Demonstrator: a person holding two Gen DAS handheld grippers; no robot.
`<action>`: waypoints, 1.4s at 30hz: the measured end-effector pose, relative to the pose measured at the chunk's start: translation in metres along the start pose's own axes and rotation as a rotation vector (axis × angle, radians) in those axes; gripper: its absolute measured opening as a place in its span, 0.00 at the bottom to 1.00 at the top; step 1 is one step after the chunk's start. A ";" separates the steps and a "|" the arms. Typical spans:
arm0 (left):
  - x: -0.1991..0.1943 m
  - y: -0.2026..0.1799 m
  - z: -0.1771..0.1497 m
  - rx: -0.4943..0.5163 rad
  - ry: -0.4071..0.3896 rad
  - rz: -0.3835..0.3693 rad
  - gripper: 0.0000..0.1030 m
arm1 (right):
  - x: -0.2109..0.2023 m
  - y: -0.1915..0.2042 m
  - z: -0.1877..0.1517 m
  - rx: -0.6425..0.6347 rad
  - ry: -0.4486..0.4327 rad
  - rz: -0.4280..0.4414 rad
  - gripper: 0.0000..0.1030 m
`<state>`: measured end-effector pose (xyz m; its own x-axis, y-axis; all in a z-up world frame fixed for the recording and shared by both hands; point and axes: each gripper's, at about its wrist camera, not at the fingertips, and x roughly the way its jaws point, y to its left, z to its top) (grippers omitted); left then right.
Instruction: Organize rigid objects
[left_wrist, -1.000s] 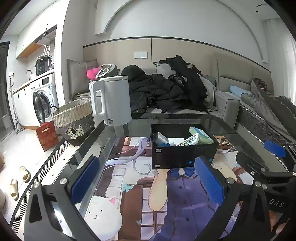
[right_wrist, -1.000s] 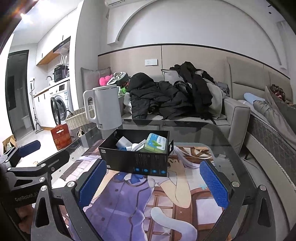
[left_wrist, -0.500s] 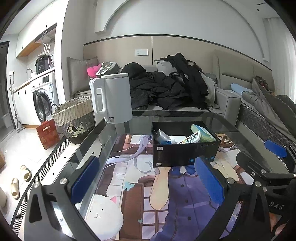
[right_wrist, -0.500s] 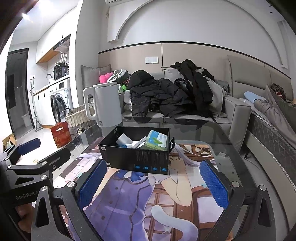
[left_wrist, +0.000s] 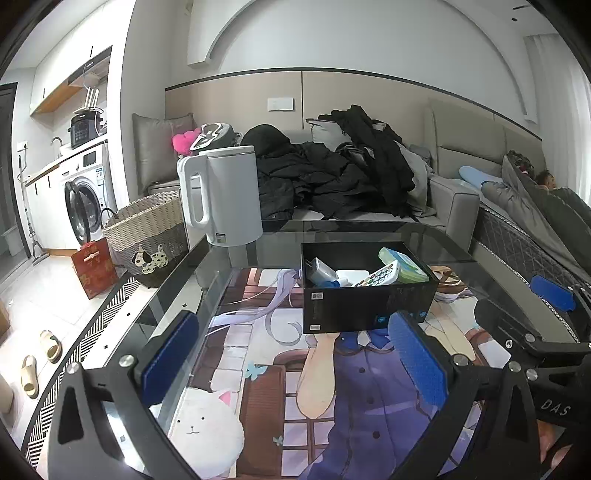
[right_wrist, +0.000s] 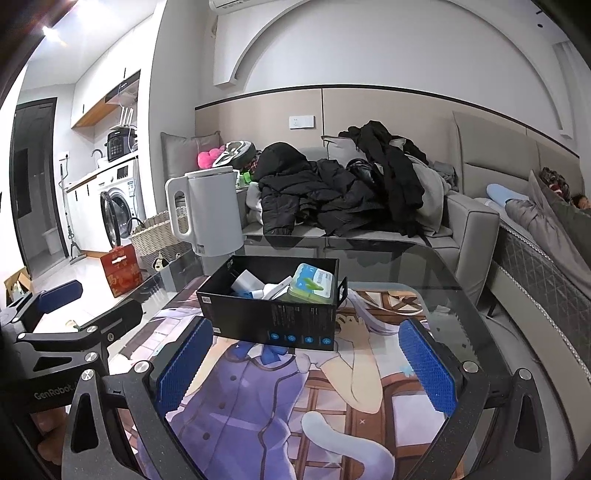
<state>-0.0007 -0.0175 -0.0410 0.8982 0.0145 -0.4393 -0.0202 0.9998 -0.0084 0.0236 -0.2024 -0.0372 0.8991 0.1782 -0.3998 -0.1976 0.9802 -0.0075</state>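
A black open box (left_wrist: 365, 302) (right_wrist: 273, 317) stands on the glass table and holds several small items: a green case (left_wrist: 402, 266) (right_wrist: 312, 282), a white toy phone with coloured buttons (left_wrist: 380, 273), a grey-white adapter (left_wrist: 319, 269) (right_wrist: 245, 282). My left gripper (left_wrist: 291, 354) is open and empty, a little in front of the box and to its left. My right gripper (right_wrist: 304, 362) is open and empty, in front of the box. Each gripper also shows at the edge of the other's view.
A white kettle (left_wrist: 221, 195) (right_wrist: 207, 210) stands at the table's far left. The glass table (left_wrist: 369, 230) covers an anime-print mat. Behind are a sofa with dark clothes (left_wrist: 332, 177), a wicker basket (left_wrist: 147, 229), a red bag (left_wrist: 94, 266) and a washing machine (left_wrist: 83, 199).
Both grippers have risen slightly and tilted down; the box now sits a little lower and closer in both views. Both stay open and empty.
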 end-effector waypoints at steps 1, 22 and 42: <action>0.000 0.000 0.000 0.001 0.000 -0.001 1.00 | 0.000 0.000 0.000 0.000 0.000 -0.003 0.99; 0.002 -0.002 0.001 -0.009 0.009 0.002 1.00 | 0.003 -0.002 0.000 0.011 0.015 0.000 0.99; 0.000 -0.002 0.001 -0.005 0.017 0.002 1.00 | 0.005 -0.002 -0.001 -0.002 0.020 0.009 0.99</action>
<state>-0.0004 -0.0199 -0.0401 0.8908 0.0161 -0.4542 -0.0243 0.9996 -0.0121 0.0280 -0.2039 -0.0405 0.8895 0.1851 -0.4177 -0.2065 0.9784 -0.0061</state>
